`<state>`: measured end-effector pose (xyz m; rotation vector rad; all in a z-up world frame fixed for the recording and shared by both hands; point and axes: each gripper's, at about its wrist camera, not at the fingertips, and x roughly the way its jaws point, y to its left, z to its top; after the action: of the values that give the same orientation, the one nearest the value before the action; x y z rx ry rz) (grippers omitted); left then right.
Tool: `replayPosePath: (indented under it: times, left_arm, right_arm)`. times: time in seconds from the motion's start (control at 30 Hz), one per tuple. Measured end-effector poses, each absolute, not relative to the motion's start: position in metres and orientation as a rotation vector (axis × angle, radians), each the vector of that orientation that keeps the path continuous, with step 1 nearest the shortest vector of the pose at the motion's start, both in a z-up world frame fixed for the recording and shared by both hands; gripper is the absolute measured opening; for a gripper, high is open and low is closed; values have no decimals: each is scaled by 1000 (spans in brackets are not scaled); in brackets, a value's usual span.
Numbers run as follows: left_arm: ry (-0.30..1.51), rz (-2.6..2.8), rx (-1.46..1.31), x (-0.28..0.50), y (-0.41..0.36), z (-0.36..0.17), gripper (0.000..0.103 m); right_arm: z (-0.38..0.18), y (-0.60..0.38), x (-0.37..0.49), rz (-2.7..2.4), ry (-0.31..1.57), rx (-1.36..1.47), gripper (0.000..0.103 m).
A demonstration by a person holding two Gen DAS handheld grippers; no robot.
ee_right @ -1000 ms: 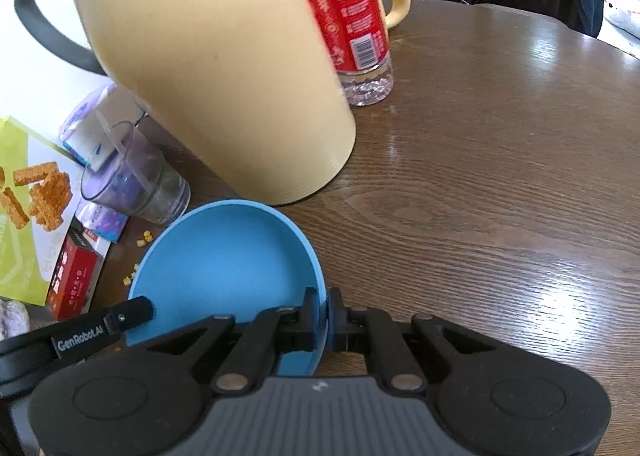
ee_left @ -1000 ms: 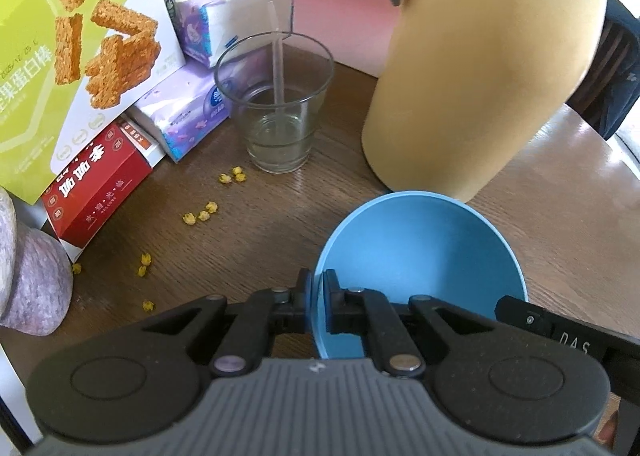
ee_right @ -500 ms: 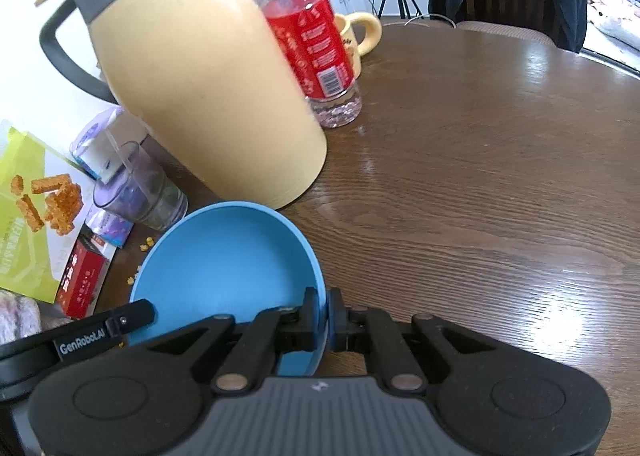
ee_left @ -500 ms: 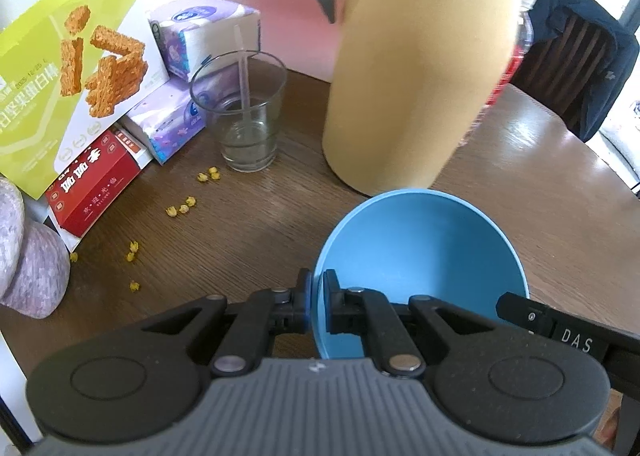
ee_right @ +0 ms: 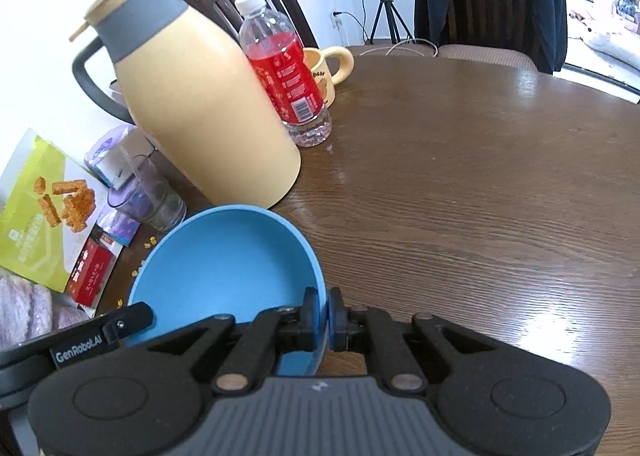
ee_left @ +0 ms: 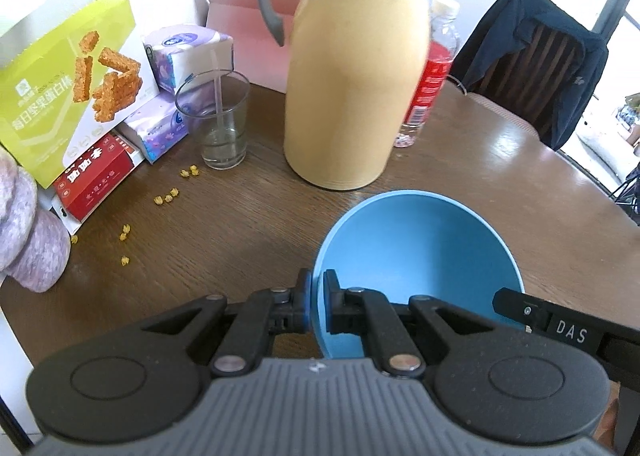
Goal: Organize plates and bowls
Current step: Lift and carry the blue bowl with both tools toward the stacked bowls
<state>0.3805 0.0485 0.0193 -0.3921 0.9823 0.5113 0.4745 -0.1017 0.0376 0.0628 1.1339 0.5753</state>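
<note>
A blue bowl [ee_left: 420,256] hangs above the brown table, held from both sides. My left gripper [ee_left: 316,304] is shut on the bowl's left rim, one pad inside and one outside. On the opposite rim my right gripper [ee_right: 325,316] is shut, and the bowl [ee_right: 228,256] fills the lower left of the right wrist view. The other gripper's black finger shows at the bowl's far edge in each view. The bowl is empty inside.
A tall yellow thermos jug [ee_left: 356,80] stands just beyond the bowl, with a red-labelled bottle [ee_right: 288,72] and a yellow mug [ee_right: 326,68] behind it. To the left are a glass with a straw [ee_left: 218,124], tissue packs [ee_left: 176,56], snack boxes [ee_left: 64,80] and scattered crumbs [ee_left: 168,198]. The table [ee_right: 480,184] stretches right.
Both grippers have drawn back and risen with the bowl, so the jug, glass and boxes look smaller and farther. The grip on both rims is unchanged.
</note>
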Motion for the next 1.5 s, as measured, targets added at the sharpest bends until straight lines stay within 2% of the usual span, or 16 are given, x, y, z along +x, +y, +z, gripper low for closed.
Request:
replayPosePath:
  times: [0.67,1.5]
  left_arm:
    - [908,595,-432,316,-12,48,7]
    - [839,755,-481,234,-13,78,7]
  right_arm:
    - [66,-154,428,655,1083,11,5]
    - [94,-138,368,826,1043,-43,5]
